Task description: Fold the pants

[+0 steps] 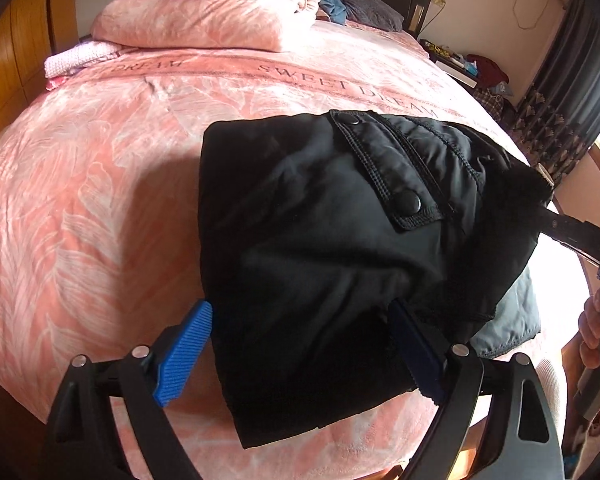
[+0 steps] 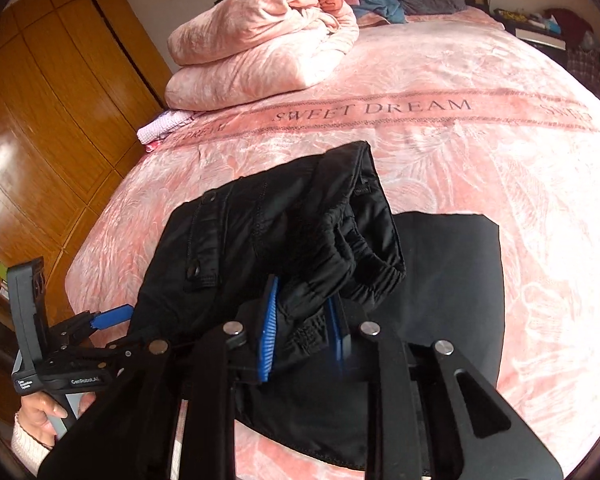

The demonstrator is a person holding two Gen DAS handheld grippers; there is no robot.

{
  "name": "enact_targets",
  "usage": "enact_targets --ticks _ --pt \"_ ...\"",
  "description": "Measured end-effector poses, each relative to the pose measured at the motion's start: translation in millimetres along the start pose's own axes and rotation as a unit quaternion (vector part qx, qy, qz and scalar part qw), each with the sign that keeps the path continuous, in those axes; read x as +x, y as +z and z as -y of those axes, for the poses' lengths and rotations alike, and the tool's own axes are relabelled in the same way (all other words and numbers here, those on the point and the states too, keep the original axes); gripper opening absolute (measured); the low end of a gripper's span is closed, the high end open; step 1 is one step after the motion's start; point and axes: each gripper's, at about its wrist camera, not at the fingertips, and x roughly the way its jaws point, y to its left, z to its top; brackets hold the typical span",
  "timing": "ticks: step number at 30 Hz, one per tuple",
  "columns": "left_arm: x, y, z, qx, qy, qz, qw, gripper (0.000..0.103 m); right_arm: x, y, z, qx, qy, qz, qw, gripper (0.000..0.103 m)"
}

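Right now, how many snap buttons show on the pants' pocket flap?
2: far snap at the flap's far corner, near snap at its near corner on the black pants. Others may be hidden in folds.

It was a home bedroom: a bed [image 2: 440,80] under a pink "SWEET DREAM" cover, folded quilts [image 2: 260,40] near its head, a wooden wardrobe [image 2: 60,100] alongside.

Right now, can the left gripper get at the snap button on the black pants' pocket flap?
Probably yes. The left gripper stands open around the black pants, and the snap button lies uncovered just ahead. The right gripper clamps the waistband farther over.
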Motion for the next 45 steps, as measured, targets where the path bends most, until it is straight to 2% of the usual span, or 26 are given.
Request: enact_targets --ticks 3,5,6,7,12,21,23,24,25,26,28,31,36,45 --pt "10.7 -5.0 7.8 0.024 0.018 -0.009 0.9995 0.092 19.1 -15.8 20.8 0.025 0.009 -0.023 0.999 0.022" --pt "13.6 -6.7 8.7 0.027 0.022 -0.008 0.9994 0.093 13.6 -21.8 25.1 0.039 0.019 -0.021 0.999 0.038" --pt "13.8 -6.7 7.5 0.023 0.02 -0.008 0.9995 0.093 8.7 -22.9 26.0 0.038 0.023 -0.018 0.999 0.059" --pt "13.5 -6.1 5.9 0.018 0.017 -0.009 0.9997 0.093 1.9 -24.0 26.5 0.034 0.026 -0.008 0.999 0.065" --pt "6.9 -3.4 -0.2 0.002 0.013 -0.005 0.9999 0.093 -13.0 -18.3 38.1 0.047 0.039 0.004 0.998 0.069" --pt "-0.2 1.3 -10.2 0.002 0.03 -0.007 0.9995 0.093 29.0 -3.3 53.6 0.078 0.075 -0.034 0.994 0.074" --pt "1.7 2.1 -16.4 -0.007 0.028 -0.011 0.9995 0.093 36.7 -1.4 54.5 0.082 0.081 -0.033 0.993 0.074" --pt "3.0 2.3 -19.4 -0.011 0.026 -0.013 0.9995 0.093 39.4 -1.8 56.1 0.086 0.093 -0.032 0.991 0.07" --pt "4.7 2.1 -22.6 -0.015 0.025 -0.015 0.9995 0.093 42.8 -1.4 56.9 0.093 0.11 -0.035 0.989 0.062" --pt "6.4 2.1 -24.7 -0.019 0.023 -0.017 0.9994 0.093 46.7 -1.1 58.5 0.103 0.121 -0.039 0.987 0.062" --pt "9.4 1.7 -27.6 -0.026 0.023 -0.02 0.9992 0.094 50.7 0.1 60.0 0.108 0.125 -0.041 0.985 0.046" --pt "10.7 1.3 -31.1 -0.033 0.019 -0.022 0.999 0.094 47.4 2.4 61.3 0.118 0.144 -0.037 0.982 0.033" --pt "8.4 0.2 -31.1 -0.033 0.025 -0.022 0.9989 0.094 14.1 7.7 35.9 0.071 0.145 -0.007 0.987 0.028" --pt "-9.5 5.6 -26.9 -0.029 0.024 0.0 0.9993 0.094 -50.0 21.0 8.4 0.023 0.137 0.043 0.989 0.028"
